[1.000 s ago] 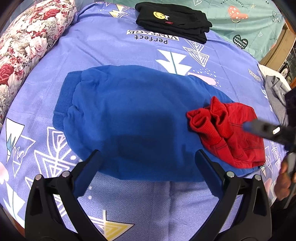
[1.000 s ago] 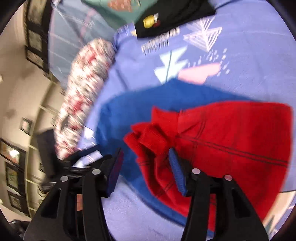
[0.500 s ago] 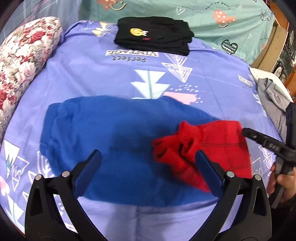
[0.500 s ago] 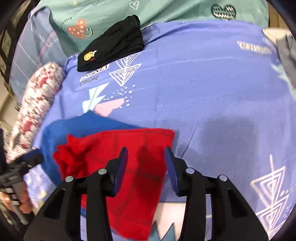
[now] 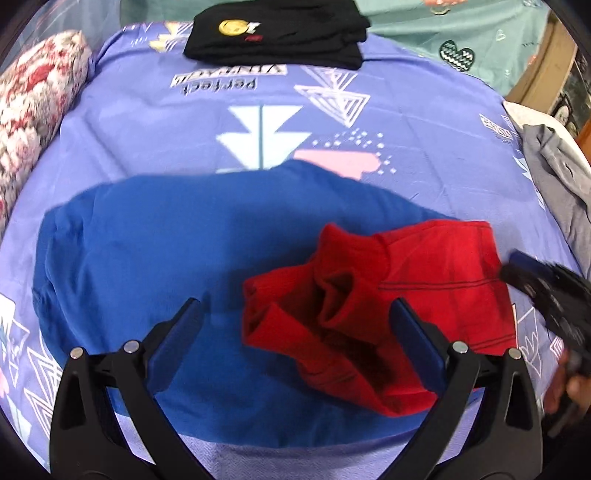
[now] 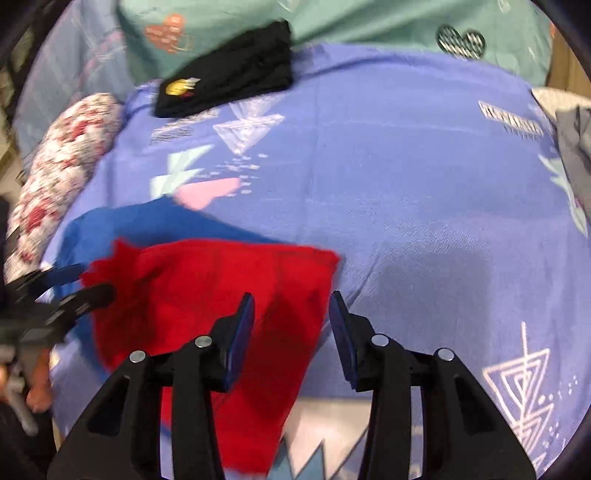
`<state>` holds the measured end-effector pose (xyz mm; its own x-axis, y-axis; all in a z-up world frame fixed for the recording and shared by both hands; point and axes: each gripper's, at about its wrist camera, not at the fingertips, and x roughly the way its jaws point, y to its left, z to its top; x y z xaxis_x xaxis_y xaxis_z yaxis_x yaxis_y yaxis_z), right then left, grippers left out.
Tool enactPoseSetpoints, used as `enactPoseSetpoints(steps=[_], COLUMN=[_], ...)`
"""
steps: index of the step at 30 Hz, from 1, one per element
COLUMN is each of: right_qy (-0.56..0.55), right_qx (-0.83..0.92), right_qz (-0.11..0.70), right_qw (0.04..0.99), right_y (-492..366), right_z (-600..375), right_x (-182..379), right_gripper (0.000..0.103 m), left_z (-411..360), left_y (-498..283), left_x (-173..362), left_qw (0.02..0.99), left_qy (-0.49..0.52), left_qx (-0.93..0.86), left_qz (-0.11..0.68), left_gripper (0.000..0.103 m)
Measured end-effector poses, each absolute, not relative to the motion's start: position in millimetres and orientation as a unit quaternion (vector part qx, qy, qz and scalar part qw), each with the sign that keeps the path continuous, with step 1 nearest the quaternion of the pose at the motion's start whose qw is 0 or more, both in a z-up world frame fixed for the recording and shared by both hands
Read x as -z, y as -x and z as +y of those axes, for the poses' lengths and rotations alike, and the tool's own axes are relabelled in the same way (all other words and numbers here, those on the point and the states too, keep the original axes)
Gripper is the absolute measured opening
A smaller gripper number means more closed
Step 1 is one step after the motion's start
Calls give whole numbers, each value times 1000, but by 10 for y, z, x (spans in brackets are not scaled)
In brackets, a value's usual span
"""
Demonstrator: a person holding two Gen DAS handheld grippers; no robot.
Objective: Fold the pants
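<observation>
1. Since a second ago the red pants (image 5: 388,306) have slid from the 3 o'clock edge of the left wrist view toward its lower middle, and the right wrist view has swung off the bunched cloth onto the flat right part of the pants.
2. Red pants lie partly folded on a blue garment (image 5: 155,258), their crumpled end toward 9 o'clock and the flat end toward 3 o'clock.
3. Left gripper (image 5: 301,325) hovers over the crumpled end with its jaws spread wide; the cloth sits beneath and between them, unpinched.
4. Right gripper (image 6: 291,325) has its jaws about half apart, above the pants' edge at 3 o'clock; nothing is clamped, though whether a pad grazes the cloth is unclear.
5. Both garments rest on a purple patterned bed sheet (image 5: 406,122).
6. Folded black clothing (image 5: 273,33) lies at 12 o'clock, a floral pillow (image 5: 33,110) at 10 o'clock, and grey clothing (image 5: 554,177) at 2 o'clock.
</observation>
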<state>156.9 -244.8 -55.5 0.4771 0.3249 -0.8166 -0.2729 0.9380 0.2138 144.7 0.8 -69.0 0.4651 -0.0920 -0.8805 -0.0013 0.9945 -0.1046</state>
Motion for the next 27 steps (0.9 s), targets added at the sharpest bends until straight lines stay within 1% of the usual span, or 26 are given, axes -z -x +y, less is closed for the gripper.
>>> enactPoseSetpoints(steps=[2, 4, 6, 8, 14, 17, 20, 23, 24, 25, 27], right_qy=[-26, -14, 14, 27, -9, -2, -15, -51, -55, -58, -69], right_qx=[-214, -247, -261, -259, -266, -261, -261, -270, -270, -269, -271], right_qz=[483, 491, 506, 516, 512, 525, 521, 518, 513, 506, 497], right_qw=[848, 835, 822, 816, 817, 810, 813, 810, 813, 818, 821], right_y=[-1421, -1270, -1167, -1145, -1138, -1119, -1130, -1138, -1126, -1099, -1077], right_z=[-2366, -2279, -2164, -2114, -2158, -2163, -2175, -2234, -2254, -2275, -2321], right_x=[522, 553, 651, 749, 653, 757, 765, 716, 693, 664, 631], right_gripper=[44, 40, 27, 24, 23, 23, 24, 33, 40, 43, 45], left_z=[54, 85, 112, 144, 182, 200, 214, 260, 300, 347, 486], left_y=[-1432, -1417, -1424, -1440, -1409, -1408, -1423, -1384, -1358, -1334, -1279], left_x=[735, 773, 815, 862, 818, 860, 893, 802, 763, 725, 653], left_qw=[852, 849, 846, 844, 844, 839, 837, 838, 840, 842, 845], left_qy=[53, 60, 67, 76, 78, 82, 87, 93, 98, 103, 126], left_qx=[26, 27, 28, 29, 24, 27, 26, 35, 37, 37, 34], left_qz=[520, 524, 528, 530, 530, 537, 540, 536, 532, 528, 519], left_gripper=[101, 101, 101, 101, 101, 101, 101, 101, 101, 101, 101])
